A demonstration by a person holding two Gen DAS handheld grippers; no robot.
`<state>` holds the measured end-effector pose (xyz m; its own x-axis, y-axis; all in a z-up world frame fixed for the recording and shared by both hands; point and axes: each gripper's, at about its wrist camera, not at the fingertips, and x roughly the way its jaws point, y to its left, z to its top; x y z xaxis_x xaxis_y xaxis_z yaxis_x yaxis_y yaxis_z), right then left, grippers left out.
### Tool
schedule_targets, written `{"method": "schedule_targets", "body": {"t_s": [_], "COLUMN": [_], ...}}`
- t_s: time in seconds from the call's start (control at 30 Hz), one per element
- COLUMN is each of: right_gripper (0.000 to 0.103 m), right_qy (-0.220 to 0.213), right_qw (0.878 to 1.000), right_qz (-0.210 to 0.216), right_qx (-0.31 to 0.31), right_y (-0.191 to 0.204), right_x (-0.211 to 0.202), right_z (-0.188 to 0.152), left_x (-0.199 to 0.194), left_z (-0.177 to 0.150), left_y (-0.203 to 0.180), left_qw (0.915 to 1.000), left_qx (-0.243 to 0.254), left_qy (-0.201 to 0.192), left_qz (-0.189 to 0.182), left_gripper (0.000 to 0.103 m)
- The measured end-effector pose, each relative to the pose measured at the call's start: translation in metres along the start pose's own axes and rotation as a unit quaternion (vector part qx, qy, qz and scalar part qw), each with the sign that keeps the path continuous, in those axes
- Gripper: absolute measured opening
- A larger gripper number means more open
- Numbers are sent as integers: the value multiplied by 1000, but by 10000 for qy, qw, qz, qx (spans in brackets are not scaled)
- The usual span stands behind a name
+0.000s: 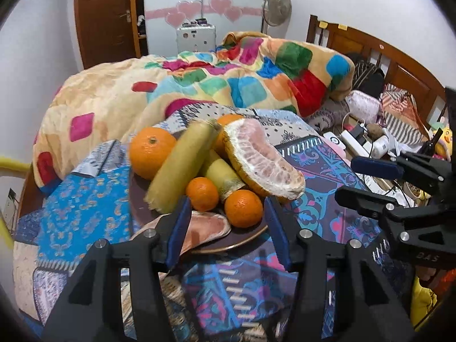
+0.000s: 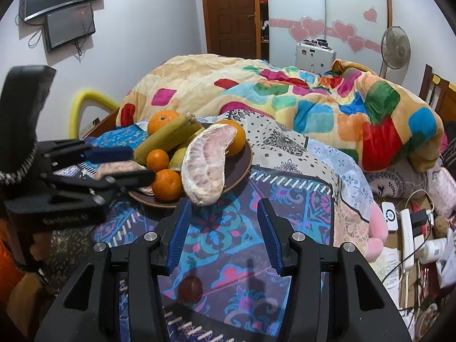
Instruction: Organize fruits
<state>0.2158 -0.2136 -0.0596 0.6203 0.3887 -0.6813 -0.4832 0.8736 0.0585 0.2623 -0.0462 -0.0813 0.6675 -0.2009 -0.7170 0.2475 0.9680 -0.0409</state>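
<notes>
A brown plate sits on the patterned bedspread, piled with fruit. It holds oranges, yellow banana pieces, a peeled pomelo wedge and a pinkish pomelo piece. My left gripper is open at the plate's near edge, with a small orange between its fingers. My right gripper is open and empty, just right of the plate. A small dark round fruit lies on the bedspread under the right gripper.
A colourful quilt is heaped behind the plate. Power strips, cables and bottles clutter the right side by the wooden headboard. A fan and a silver case stand at the back.
</notes>
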Motion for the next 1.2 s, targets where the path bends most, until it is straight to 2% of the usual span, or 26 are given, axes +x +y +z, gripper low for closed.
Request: {"method": "schedule_targets", "body": {"t_s": [0.33,0.73,1.03,1.13,1.2], "right_gripper": [45,45,17,16,16], "right_qy": [96,597,657,633,583], "right_qw": [10000,9982,9977,9980,9983], "right_qz": [8,-40,-142,-85,-67], "right_qx": [-20,82,-10,24,56], "right_y": [19,29,32,29,27], "right_x": [-17,0,9,9,7], "right_z": [-21,-58,-63,-62,-60], "left_x": [-53,-54,-37,-30,-25], "left_z": [-35,-91,-98,-94,-91], "left_y": [22,43,45,40,38], "left_qw": [9997,9987,9978,9979,9978], "left_qx": [-165,-349,-412,-355,-346], "left_qy": [-74,341,520,544,571], "left_qz": [165,139,-1,-14,-41], "left_gripper": [56,56,56,55,49]}}
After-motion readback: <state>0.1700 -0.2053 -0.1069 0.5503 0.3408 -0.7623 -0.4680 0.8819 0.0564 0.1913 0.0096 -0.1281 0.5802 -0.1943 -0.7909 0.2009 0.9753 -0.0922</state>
